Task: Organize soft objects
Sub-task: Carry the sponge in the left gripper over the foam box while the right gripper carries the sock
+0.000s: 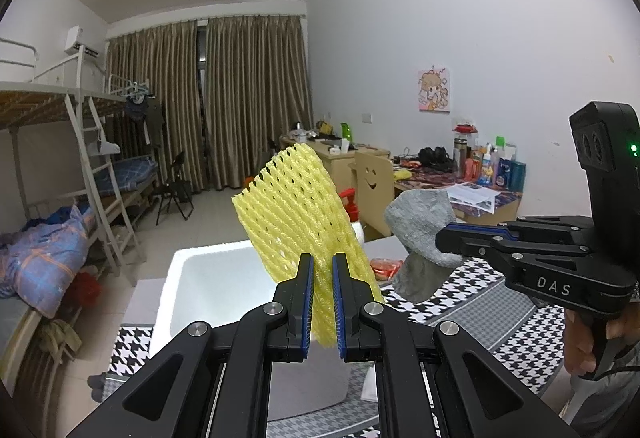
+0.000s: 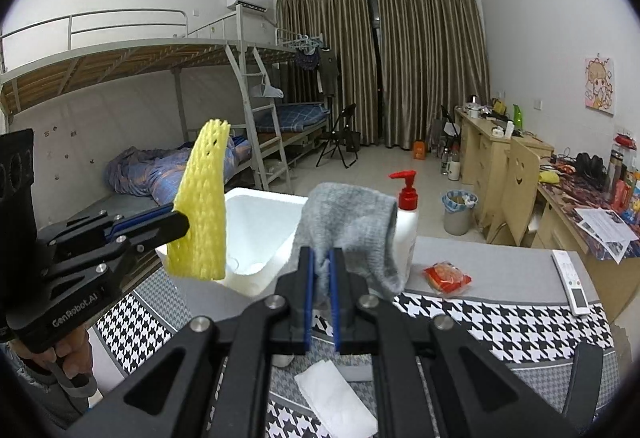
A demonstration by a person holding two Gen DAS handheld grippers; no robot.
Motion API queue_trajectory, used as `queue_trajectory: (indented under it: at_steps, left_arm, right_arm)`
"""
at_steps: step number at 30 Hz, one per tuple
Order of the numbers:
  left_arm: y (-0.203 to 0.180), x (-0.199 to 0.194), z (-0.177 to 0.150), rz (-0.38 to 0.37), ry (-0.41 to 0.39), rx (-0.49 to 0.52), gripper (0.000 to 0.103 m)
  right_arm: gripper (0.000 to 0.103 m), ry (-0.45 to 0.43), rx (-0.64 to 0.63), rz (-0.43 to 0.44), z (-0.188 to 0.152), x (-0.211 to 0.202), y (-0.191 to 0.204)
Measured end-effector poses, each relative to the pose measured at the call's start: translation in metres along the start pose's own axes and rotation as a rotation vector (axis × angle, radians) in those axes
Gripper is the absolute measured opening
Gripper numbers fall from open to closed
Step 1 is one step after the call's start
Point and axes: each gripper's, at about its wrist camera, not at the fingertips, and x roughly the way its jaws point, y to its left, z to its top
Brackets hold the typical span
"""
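Left gripper (image 1: 321, 304) clamping yellow foam net (image 1: 304, 226), jaws closed on its lower edge, net sticking upright and tilted a bit back-left, lifted above white foam box (image 1: 180, 278). Same net (image 2: 202, 206) showing edge-on in right wrist view, pinched by left gripper (image 2: 180, 224) coming in from the left, hanging just in front of box (image 2: 260, 206) near wall. Right gripper (image 2: 321, 294) gripping grey sock (image 2: 352, 226), jaws shut on a fold w/ rest of sock bunching up above and drooping to the right. In left wrist view, right gripper (image 1: 442, 240) reaching in from the right, sock (image 1: 422, 230) held in air, toe end dangling down. Both items sitting off the table, near each other but apart. Standing behind sock: pump bottle (image 2: 408, 222) w/ red top. Lying on grey strip beyond houndstooth cloth (image 2: 480, 322): red snack pack (image 2: 447, 278); white remote (image 2: 572, 284) further right. Resting on cloth, close under right gripper: white tissue (image 2: 336, 398).
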Motion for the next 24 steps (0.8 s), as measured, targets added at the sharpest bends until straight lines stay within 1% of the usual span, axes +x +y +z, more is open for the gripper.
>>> queue_trajectory:
  at_steps: [9,16,24]
  left_arm:
    - [0.014,0.008,0.006,0.033,-0.003,-0.011,0.01]
    - [0.021,0.014,0.007,0.05,0.003,-0.029,0.01]
    - [0.035,0.019,0.008,0.095,0.007,-0.046,0.01]
  right_arm:
    - [0.01,-0.014,0.011,0.001,0.01,0.008,0.003]
    - [0.01,-0.011,-0.01,0.008,0.017,0.017,0.015]
    - [0.01,-0.008,-0.024,0.03,0.022,0.023,0.023]
